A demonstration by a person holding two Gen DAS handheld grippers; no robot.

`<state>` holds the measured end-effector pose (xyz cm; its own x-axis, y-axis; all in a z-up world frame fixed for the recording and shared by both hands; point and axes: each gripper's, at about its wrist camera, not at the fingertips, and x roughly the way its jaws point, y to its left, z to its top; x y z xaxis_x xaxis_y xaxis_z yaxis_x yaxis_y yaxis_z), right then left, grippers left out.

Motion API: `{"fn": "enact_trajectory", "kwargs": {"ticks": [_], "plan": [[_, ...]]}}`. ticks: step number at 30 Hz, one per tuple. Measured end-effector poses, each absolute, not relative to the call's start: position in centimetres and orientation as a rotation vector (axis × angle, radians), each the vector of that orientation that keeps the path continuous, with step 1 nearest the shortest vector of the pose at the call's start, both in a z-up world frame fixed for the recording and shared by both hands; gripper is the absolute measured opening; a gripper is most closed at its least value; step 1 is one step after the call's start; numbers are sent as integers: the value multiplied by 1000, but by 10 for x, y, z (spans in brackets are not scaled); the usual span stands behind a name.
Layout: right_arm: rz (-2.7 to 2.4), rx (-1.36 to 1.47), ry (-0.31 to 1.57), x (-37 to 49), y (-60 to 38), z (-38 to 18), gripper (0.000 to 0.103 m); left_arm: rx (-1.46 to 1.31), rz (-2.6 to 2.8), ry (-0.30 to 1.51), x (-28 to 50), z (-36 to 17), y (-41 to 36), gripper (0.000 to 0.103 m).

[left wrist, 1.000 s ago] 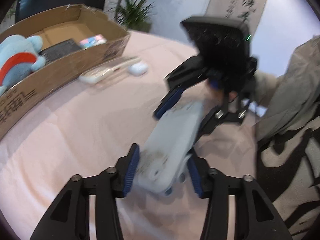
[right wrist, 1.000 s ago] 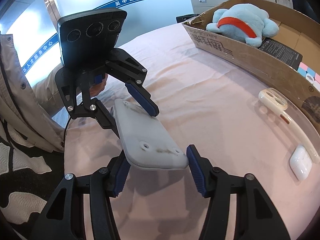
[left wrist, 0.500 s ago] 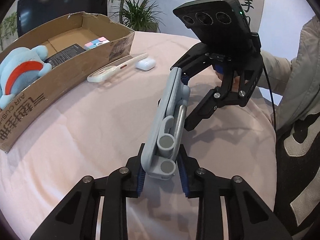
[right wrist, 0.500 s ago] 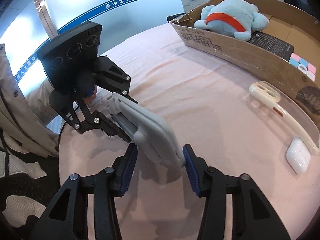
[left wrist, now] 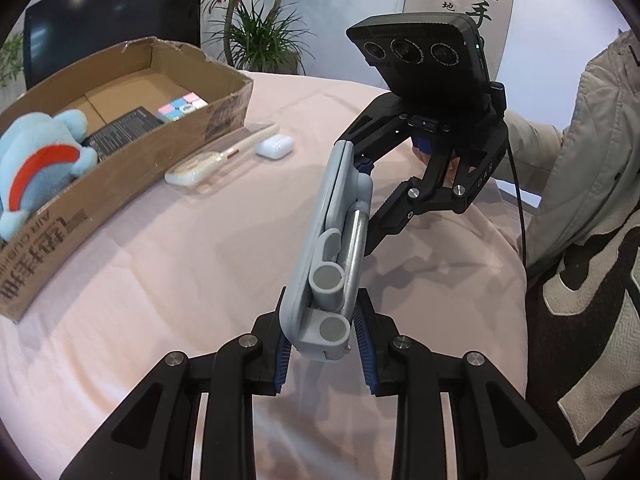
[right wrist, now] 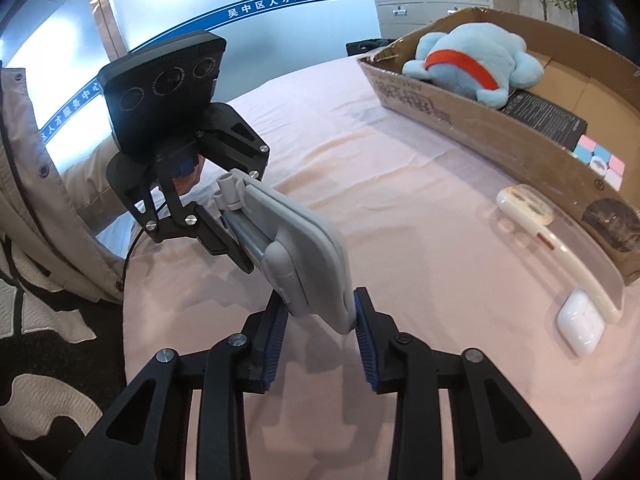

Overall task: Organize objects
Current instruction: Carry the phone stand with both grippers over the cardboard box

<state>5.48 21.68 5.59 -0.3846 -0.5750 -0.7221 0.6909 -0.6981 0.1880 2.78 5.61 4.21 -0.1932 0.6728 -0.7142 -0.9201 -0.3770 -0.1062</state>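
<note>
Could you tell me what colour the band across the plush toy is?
Red-orange, on the light blue plush toy; the right wrist view shows it best.

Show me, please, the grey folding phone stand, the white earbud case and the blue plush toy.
grey folding phone stand (left wrist: pixel 334 216), left wrist view, flat side.
white earbud case (right wrist: pixel 580 322), right wrist view, lid.
blue plush toy (right wrist: pixel 476 56), right wrist view, back.

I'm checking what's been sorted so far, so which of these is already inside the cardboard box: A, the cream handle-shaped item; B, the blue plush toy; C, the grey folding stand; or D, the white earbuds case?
B: the blue plush toy lies inside the cardboard box, while the earbuds case and cream item sit on the table outside it and the grey folding stand is held above the table.
</note>
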Motion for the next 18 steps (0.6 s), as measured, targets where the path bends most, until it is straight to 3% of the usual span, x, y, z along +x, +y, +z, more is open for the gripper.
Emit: {"fn": "enact_trajectory", "kwargs": {"ticks": [18], "plan": [[-2304,915,276,30,258,115,31,-717,1805,554,-35,101,98,27]]}}
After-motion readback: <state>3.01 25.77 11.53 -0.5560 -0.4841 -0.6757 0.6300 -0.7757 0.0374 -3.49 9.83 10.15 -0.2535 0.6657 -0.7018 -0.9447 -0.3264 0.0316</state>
